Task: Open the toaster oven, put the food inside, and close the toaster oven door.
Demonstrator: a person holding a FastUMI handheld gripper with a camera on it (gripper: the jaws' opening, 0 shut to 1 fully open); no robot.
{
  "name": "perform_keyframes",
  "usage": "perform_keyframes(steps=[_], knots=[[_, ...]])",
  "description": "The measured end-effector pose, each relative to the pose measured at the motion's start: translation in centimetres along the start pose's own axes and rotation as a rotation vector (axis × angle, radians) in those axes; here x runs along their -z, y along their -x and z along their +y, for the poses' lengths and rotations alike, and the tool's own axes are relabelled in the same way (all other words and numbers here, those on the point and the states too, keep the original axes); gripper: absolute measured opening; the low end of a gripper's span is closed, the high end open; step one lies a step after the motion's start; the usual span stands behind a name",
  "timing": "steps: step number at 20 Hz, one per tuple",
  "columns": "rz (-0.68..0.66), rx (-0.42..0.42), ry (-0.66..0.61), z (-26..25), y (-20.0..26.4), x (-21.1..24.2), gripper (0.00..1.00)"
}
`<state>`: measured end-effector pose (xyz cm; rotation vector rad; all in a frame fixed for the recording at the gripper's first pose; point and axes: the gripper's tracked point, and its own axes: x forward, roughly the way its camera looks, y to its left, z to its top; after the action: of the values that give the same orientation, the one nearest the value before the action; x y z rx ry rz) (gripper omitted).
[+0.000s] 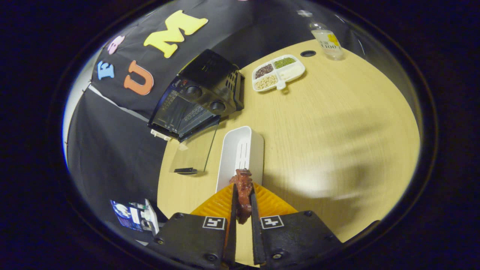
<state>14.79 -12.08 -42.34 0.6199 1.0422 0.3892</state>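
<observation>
Gripper view: hand-held gripper (244,210) clamping both fingers on reddish-brown food (243,193), holding it over the near end of a white tray (240,152) on the worktop (337,142). Oven (198,97) sitting beyond the tray, glass door (193,152) already lying open toward the fingers. Judging the step as carrying: keeping the squeeze steady, lifting clear of the tray rim, passing above the door, aiming straight into the cavity before releasing. Beyond, a dish (278,73) and bottle (327,43), well apart.

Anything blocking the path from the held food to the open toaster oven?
The gripper is shut on the food. The white tray lies just ahead, below the path. The toaster oven door is down; nothing visible blocks it.
</observation>
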Motion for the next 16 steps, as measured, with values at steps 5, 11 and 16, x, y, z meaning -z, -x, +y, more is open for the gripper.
perform_keyframes(steps=[5, 11, 16], knots=[[-0.009, 0.001, 0.002, 0.5, 0.3, 0.2, 0.16], [-0.125, -0.002, -0.016, 5.8, 3.7, -0.4, 0.15], [-0.280, -0.010, -0.074, 12.4, 5.2, -0.2, 0.15]])
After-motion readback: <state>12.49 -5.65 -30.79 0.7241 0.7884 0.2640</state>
